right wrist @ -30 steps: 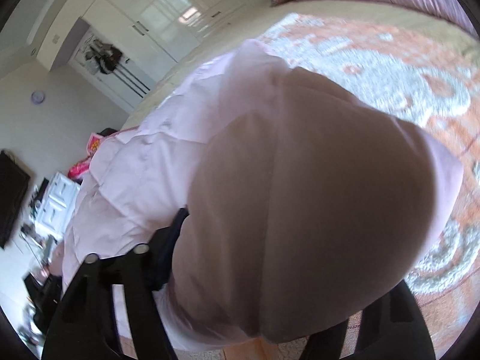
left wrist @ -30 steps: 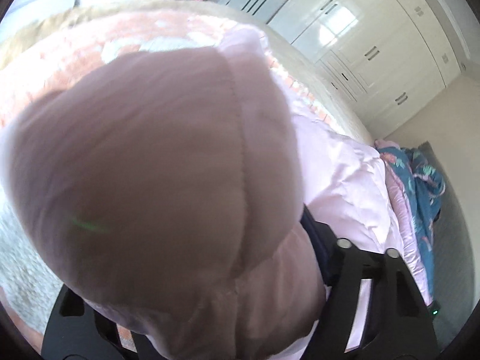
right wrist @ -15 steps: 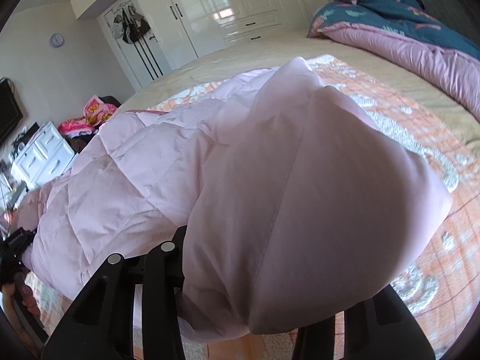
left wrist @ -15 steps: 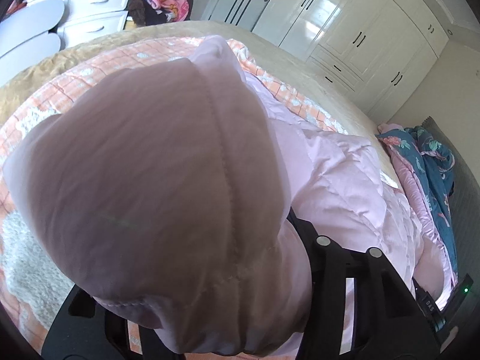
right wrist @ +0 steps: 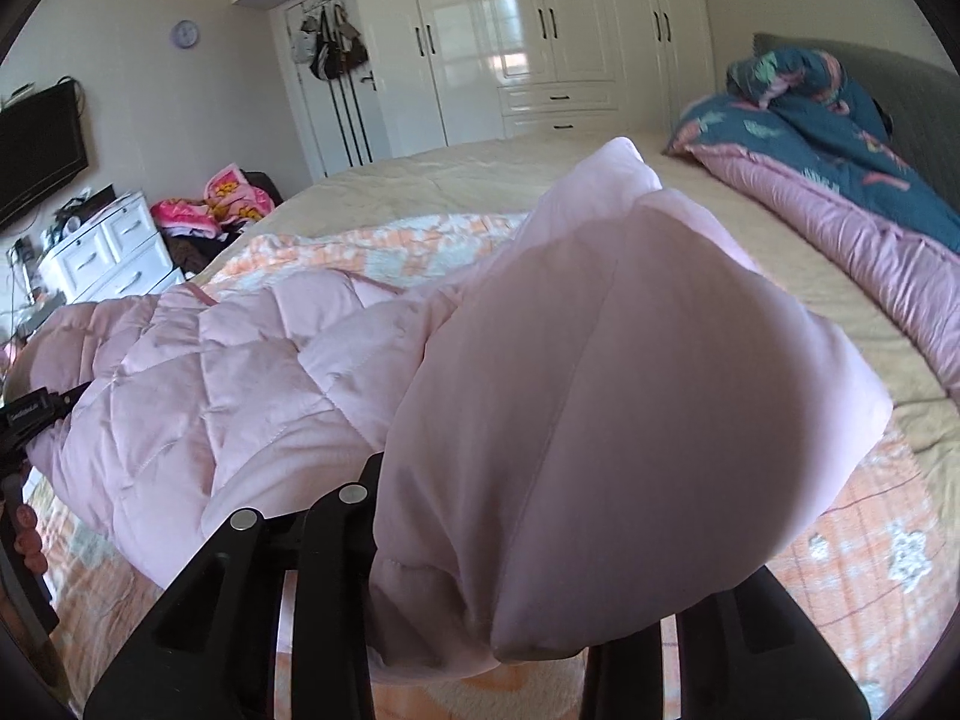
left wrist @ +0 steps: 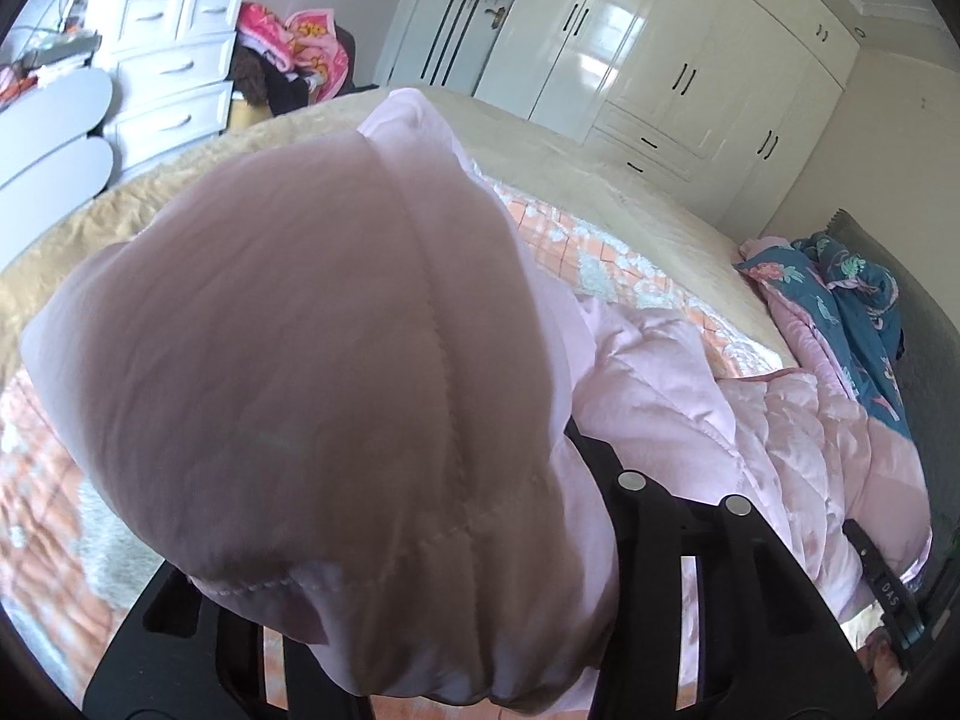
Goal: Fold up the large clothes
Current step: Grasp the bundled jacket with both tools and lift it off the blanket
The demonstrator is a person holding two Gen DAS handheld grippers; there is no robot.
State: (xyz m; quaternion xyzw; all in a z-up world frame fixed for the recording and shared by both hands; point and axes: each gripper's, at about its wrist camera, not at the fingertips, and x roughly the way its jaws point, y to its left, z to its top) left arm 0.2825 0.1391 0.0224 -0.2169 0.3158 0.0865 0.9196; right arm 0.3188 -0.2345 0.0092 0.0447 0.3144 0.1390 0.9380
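Left wrist: left tongs (left wrist: pixel 420 630) closing on pink jacket (left wrist: pixel 690 396) corner; right tongs (right wrist: pixel 480 618) likewise. Step: lifting edge. Next: carry across bed (right wrist: pixel 480 174), fold over.

Left hand-held gripper (left wrist: pixel 420 648), right hand-held gripper (right wrist: pixel 480 648): black slotted fingers, silver round screws.

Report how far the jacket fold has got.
Done: nothing reads as folded; the quilted pink jacket still sprawls over the bed. In hand: the left gripper and right gripper are each closing on a bunched jacket end. Left: the folds themselves.
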